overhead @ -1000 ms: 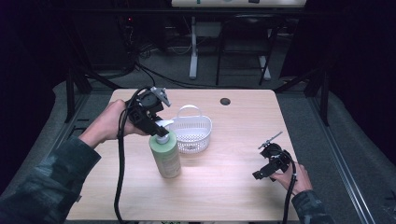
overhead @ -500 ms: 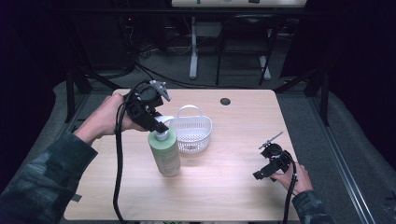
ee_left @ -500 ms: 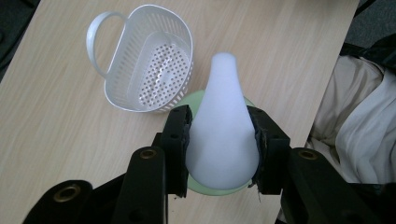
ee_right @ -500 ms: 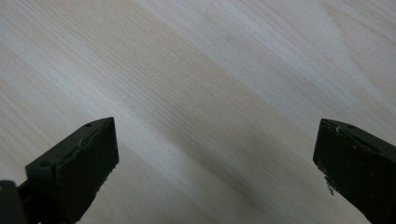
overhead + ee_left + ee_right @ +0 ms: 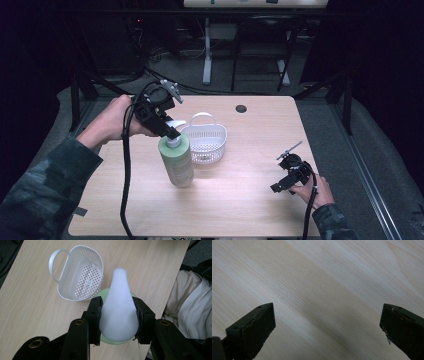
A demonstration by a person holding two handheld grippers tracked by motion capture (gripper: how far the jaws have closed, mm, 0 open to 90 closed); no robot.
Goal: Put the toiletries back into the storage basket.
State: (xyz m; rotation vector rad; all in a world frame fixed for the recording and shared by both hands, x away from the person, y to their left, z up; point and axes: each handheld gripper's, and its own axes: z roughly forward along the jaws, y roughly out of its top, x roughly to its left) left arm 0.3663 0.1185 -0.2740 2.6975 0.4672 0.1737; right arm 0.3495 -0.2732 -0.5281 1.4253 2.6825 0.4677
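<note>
A pale green pump bottle (image 5: 178, 162) stands upright on the wooden table, just left of a white perforated basket (image 5: 220, 134). My left gripper (image 5: 171, 134) comes down on it from the upper left and is shut on the bottle's white pump head (image 5: 176, 124). In the left gripper view the two black pads (image 5: 96, 312) press on both sides of the white pump head (image 5: 118, 312), with the green bottle shoulder (image 5: 105, 293) under it. My right gripper (image 5: 278, 187) rests low near the table's front right, open, with bare wood between its fingers (image 5: 254, 327).
The basket (image 5: 75, 296) has a loop handle and nothing inside. A small black round hole (image 5: 241, 108) sits near the table's far edge. Black frames, cables and a white stand are behind the table. Light cloth (image 5: 192, 305) lies beyond the table edge in the left gripper view.
The left forearm has shifted slightly up and back. The gripper stays clamped on the pump head and the bottle stands where it was. The right hand has not moved.
</note>
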